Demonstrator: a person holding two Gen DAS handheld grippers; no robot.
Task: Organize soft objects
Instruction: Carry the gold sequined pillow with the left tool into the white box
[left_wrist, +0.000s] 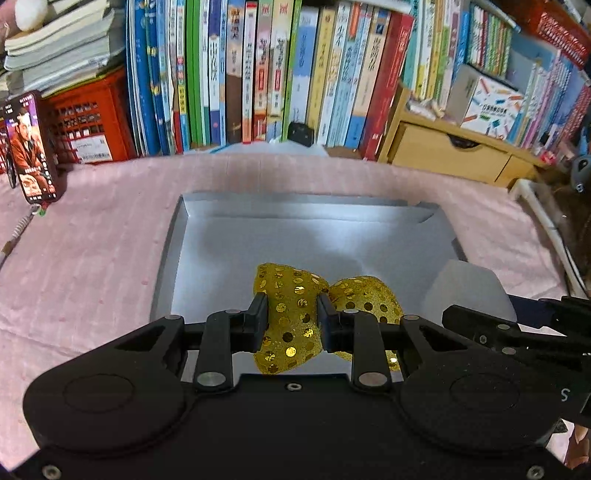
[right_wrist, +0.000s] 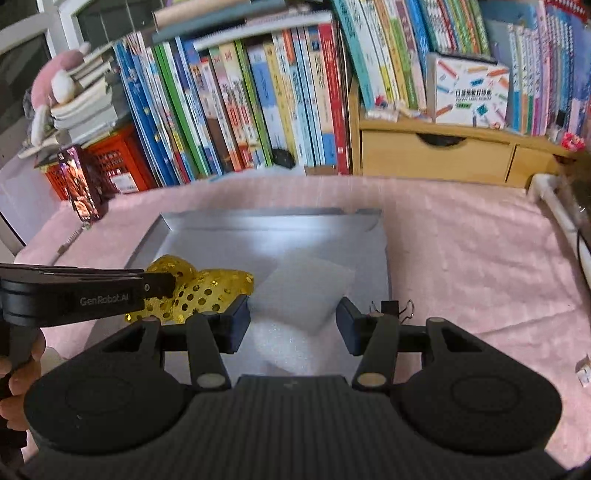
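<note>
A gold sequinned soft piece (left_wrist: 291, 314) is pinched between the fingers of my left gripper (left_wrist: 291, 314), over the near part of a shallow grey tray (left_wrist: 177, 236). A second gold sequinned lobe (left_wrist: 369, 295) lies just to its right. In the right wrist view the gold fabric (right_wrist: 207, 291) sits at the tray's (right_wrist: 147, 243) left near side, with the left gripper (right_wrist: 162, 286) on it. My right gripper (right_wrist: 293, 321) is open and empty above white foam sheets (right_wrist: 303, 295) in the tray.
The tray lies on a pink cloth (left_wrist: 92, 258). Books (left_wrist: 258, 74) line the back, with a red crate (left_wrist: 88, 122), a phone (left_wrist: 31, 147) and a wooden drawer unit (left_wrist: 450, 151). A binder clip (right_wrist: 393, 308) lies by the tray's right edge.
</note>
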